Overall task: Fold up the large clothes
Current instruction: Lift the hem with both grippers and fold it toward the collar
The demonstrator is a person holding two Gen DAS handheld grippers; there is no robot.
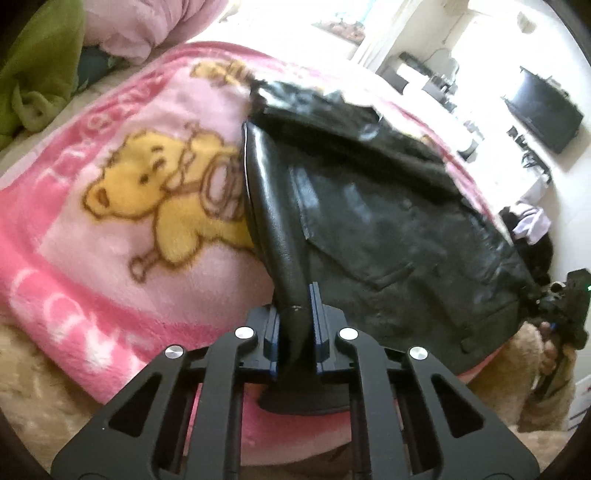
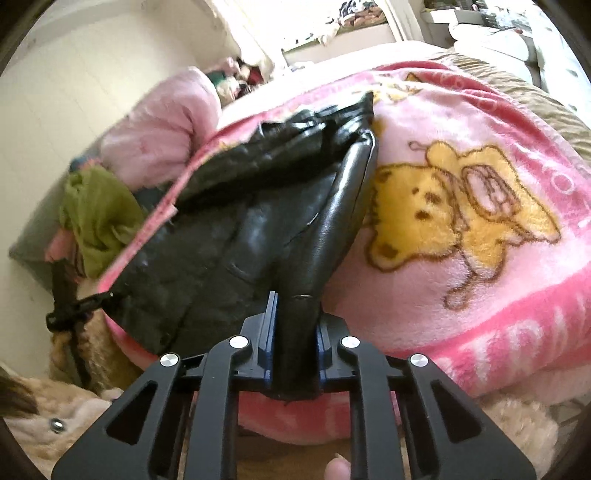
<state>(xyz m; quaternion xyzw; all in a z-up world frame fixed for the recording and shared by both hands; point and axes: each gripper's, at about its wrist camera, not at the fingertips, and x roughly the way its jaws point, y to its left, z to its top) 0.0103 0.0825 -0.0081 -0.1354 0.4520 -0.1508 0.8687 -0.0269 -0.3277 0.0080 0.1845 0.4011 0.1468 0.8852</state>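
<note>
A black leather jacket (image 1: 369, 229) lies spread on a pink bear-print blanket (image 1: 110, 229). My left gripper (image 1: 295, 317) is shut on a black sleeve or edge fold of the jacket (image 1: 273, 236) and holds it taut above the blanket. In the right wrist view the jacket (image 2: 229, 229) lies to the left on the same blanket (image 2: 480, 280). My right gripper (image 2: 295, 325) is shut on another long fold of the jacket (image 2: 325, 236). The other gripper (image 1: 565, 306) shows at the jacket's far right edge in the left wrist view.
A green cloth (image 1: 40, 70) and pink bedding (image 1: 147, 26) lie at the head of the bed. A beige fluffy cover (image 2: 55, 424) lies under the blanket's near edge. A dark TV (image 1: 543, 114) and furniture stand by the far wall.
</note>
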